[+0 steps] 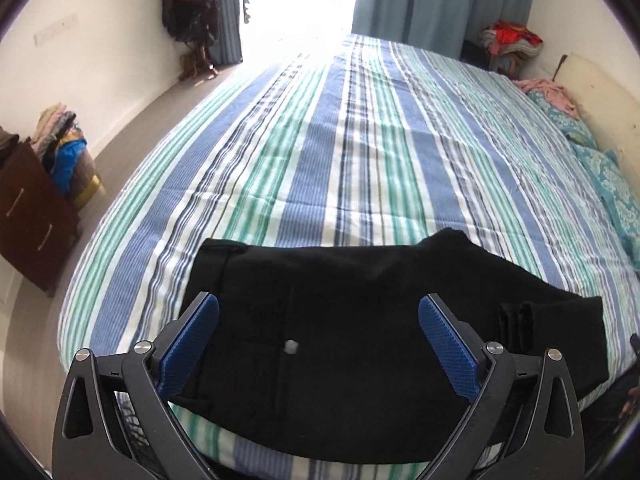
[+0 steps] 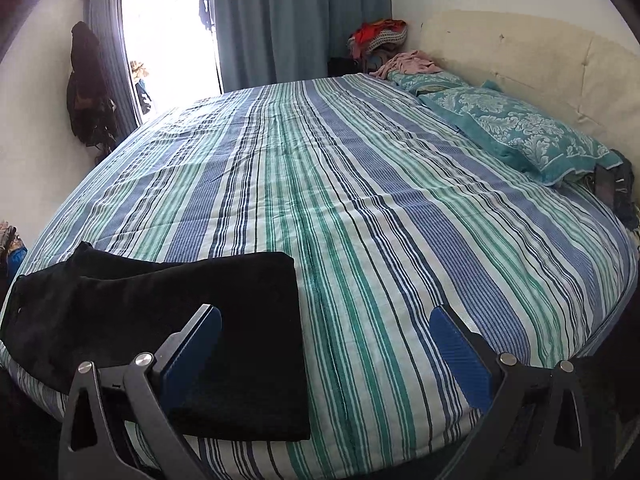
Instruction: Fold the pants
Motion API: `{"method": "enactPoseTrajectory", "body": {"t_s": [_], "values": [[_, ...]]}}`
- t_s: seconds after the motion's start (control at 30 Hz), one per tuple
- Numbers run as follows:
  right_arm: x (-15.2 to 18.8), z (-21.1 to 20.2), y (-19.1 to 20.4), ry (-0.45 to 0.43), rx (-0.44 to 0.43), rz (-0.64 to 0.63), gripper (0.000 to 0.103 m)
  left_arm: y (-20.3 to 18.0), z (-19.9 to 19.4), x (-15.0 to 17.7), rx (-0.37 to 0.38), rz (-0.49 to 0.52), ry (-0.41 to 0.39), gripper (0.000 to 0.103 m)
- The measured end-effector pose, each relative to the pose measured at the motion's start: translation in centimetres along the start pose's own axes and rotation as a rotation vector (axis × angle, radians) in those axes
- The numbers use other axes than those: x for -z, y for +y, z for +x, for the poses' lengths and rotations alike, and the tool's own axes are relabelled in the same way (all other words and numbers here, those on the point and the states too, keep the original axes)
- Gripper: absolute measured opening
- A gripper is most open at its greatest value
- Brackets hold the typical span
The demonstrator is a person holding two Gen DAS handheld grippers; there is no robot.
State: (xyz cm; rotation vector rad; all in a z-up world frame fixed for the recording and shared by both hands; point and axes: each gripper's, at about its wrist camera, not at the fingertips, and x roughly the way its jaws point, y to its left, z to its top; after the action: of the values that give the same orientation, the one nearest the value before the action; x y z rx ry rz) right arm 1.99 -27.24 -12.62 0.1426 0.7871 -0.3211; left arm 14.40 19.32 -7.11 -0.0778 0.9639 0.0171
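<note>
Black pants (image 1: 340,332) lie folded over on the near edge of a bed with a striped blue, green and white cover (image 1: 360,152). My left gripper (image 1: 318,308) is open and empty, held above the waist end of the pants, with a small button between its blue pads. In the right wrist view the pants (image 2: 168,328) lie at the lower left, their folded edge toward the middle of the bed (image 2: 380,200). My right gripper (image 2: 326,316) is open and empty; its left finger is over the pants, its right finger over bare cover.
Teal patterned pillows (image 2: 516,132) lie along the cream headboard (image 2: 520,60) at the right. A pink garment (image 2: 408,62) and a clothes pile (image 2: 380,36) are at the far corner. A brown drawer unit (image 1: 28,208) and a clothes heap (image 1: 64,148) stand on the floor at left.
</note>
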Motion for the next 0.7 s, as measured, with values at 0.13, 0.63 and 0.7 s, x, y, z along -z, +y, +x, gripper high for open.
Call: {"method": "enactPoseTrajectory", "body": {"t_s": [0.13,0.63,0.7], "values": [[0.2,0.5,0.5,0.016,-0.020,-0.009,0.103,8.3,4.0,-1.0,0.031,-0.181,0.150,0.101],[0.2,1.5,0.6,0.055,-0.008,0.006,0.103,8.6,11.7,3.4,0.021,-0.234,0.384,0.087],[0.1,1.2,0.3,0.046,-0.013,0.025,0.103,7.6,10.7,2.8,0.007,-0.226,0.385,0.062]]}}
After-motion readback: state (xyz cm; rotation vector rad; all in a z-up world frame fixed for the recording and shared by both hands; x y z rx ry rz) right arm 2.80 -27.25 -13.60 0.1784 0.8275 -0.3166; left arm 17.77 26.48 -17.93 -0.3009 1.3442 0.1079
